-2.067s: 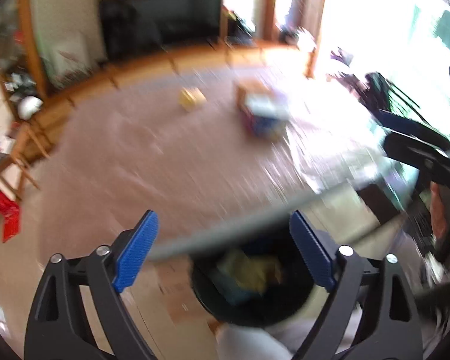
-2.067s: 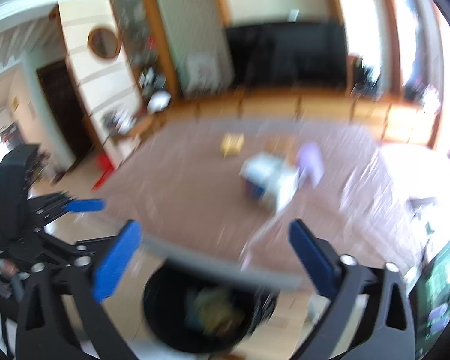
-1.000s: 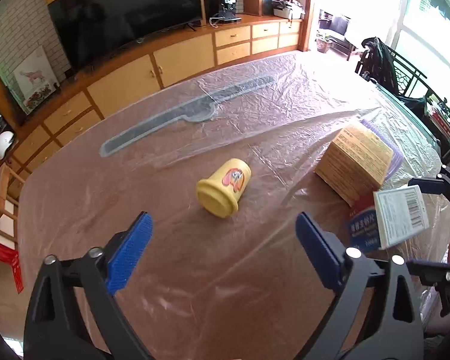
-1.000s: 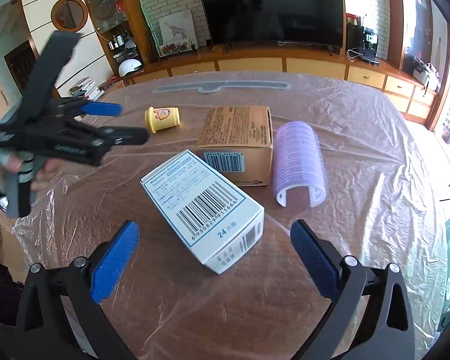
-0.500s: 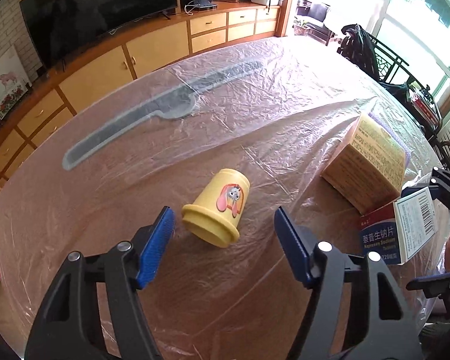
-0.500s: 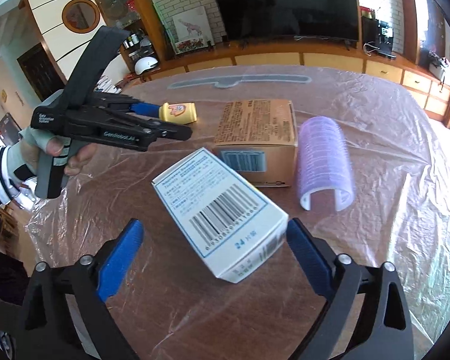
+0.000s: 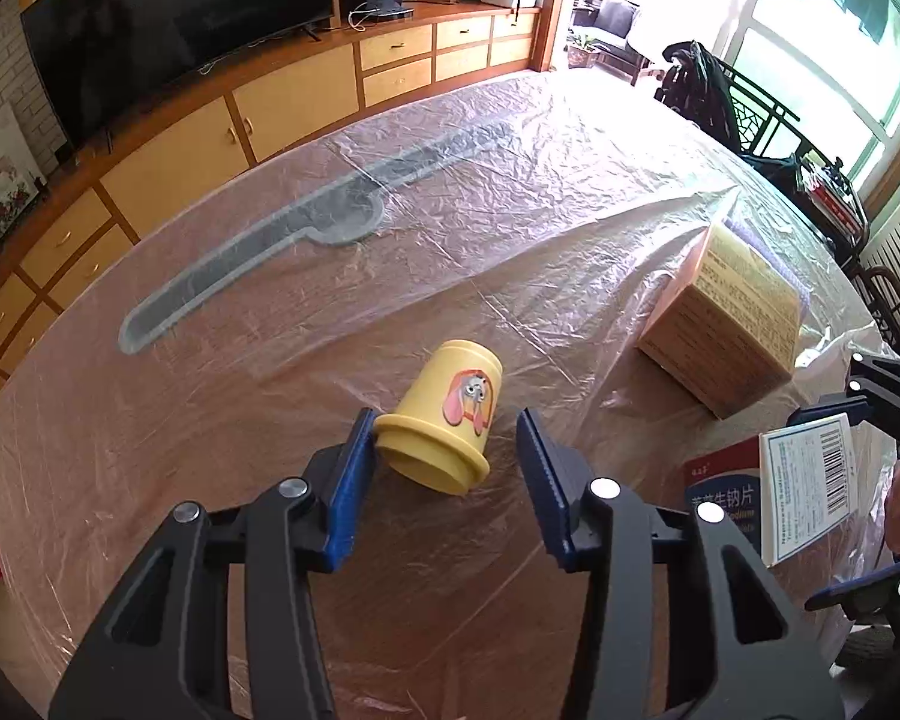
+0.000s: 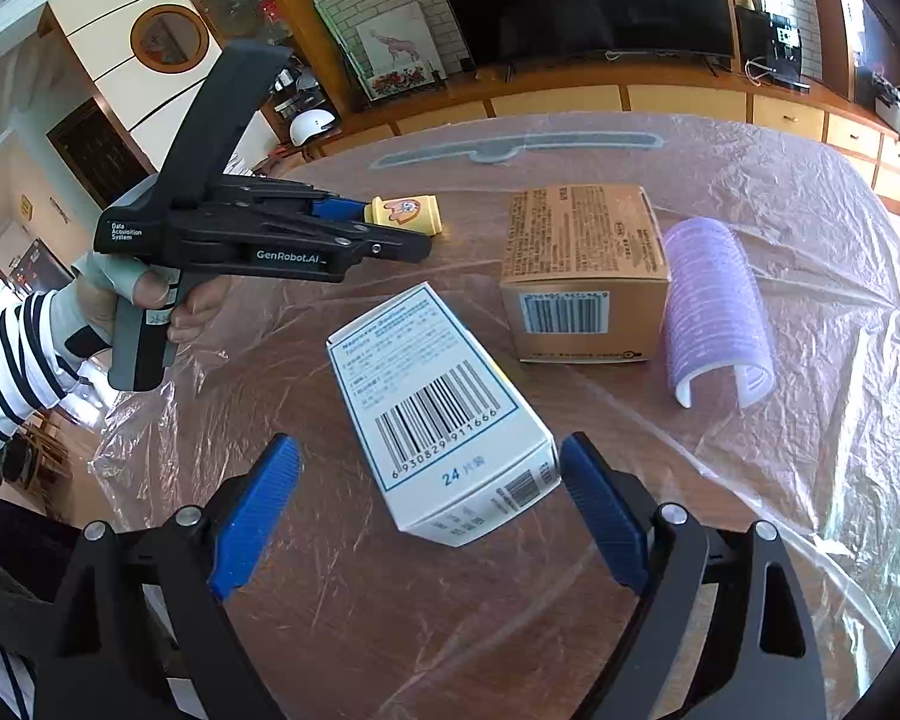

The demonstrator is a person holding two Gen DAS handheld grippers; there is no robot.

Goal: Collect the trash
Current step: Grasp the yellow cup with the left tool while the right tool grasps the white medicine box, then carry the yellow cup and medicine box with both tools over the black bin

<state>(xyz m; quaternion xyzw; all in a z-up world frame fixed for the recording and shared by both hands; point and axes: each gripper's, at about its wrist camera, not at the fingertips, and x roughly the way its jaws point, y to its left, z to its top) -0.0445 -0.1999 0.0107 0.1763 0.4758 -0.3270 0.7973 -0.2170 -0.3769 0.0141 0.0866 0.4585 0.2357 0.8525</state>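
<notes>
A yellow cartoon cup (image 7: 444, 414) lies on its side on the plastic-covered table (image 7: 270, 420); it also shows in the right wrist view (image 8: 405, 213). My left gripper (image 7: 444, 447) is open with its fingers on either side of the cup's rim; the left pad (image 7: 351, 480) touches the rim. A white and blue medicine box (image 8: 444, 414) lies between the open fingers of my right gripper (image 8: 429, 504); the right pad (image 8: 606, 516) is at its corner. The box also shows in the left wrist view (image 7: 804, 498).
A brown cardboard box (image 8: 582, 270) and a curved purple plastic sheet (image 8: 717, 312) lie beyond the medicine box. A grey strip (image 7: 306, 228) lies under the plastic at the far side. Cabinets and a TV (image 7: 180, 18) stand behind; chairs (image 7: 744, 120) at the right.
Both grippers came up from the black bin to the table. The left gripper moved in around the yellow cup and narrowed. The right gripper moved in around the medicine box.
</notes>
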